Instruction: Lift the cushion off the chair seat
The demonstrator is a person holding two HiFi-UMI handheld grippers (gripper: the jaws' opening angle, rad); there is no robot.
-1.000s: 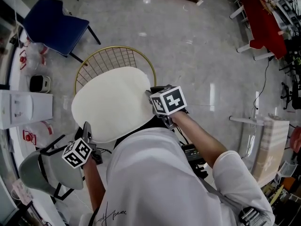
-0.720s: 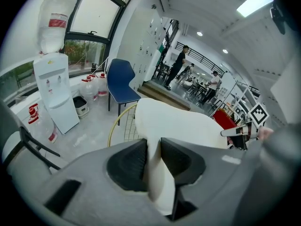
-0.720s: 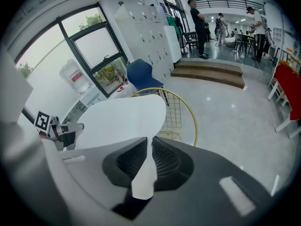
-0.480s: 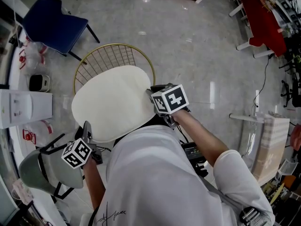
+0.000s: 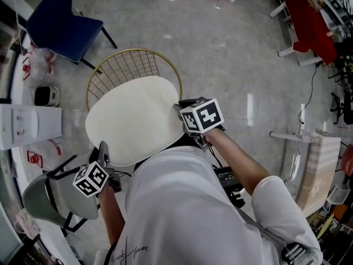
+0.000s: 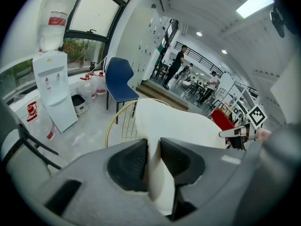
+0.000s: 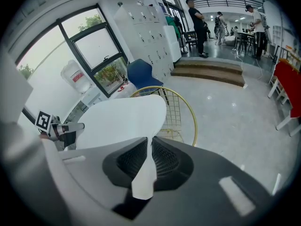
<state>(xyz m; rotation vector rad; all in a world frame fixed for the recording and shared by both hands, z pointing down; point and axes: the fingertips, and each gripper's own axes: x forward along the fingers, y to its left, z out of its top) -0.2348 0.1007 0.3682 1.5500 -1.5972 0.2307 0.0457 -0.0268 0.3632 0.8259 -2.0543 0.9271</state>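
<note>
The cream oval cushion [image 5: 135,120] hangs a little above the gold wire chair [image 5: 132,65], whose mesh back shows behind it. My left gripper [image 5: 103,152] is shut on the cushion's near-left edge. In the left gripper view the pads pinch the cushion [image 6: 174,126] at the left gripper [image 6: 154,159]. My right gripper [image 5: 180,112] is shut on the cushion's right edge. In the right gripper view the thin edge of the cushion [image 7: 122,119] runs between the ribbed pads of the right gripper [image 7: 149,159]. The seat under the cushion is hidden.
A blue chair [image 5: 63,29] stands at the far left, a white water dispenser [image 5: 27,127] by the left wall, a grey chair [image 5: 47,200] at my near left. Red furniture [image 5: 311,26] sits at the far right. People stand far off [image 7: 197,18].
</note>
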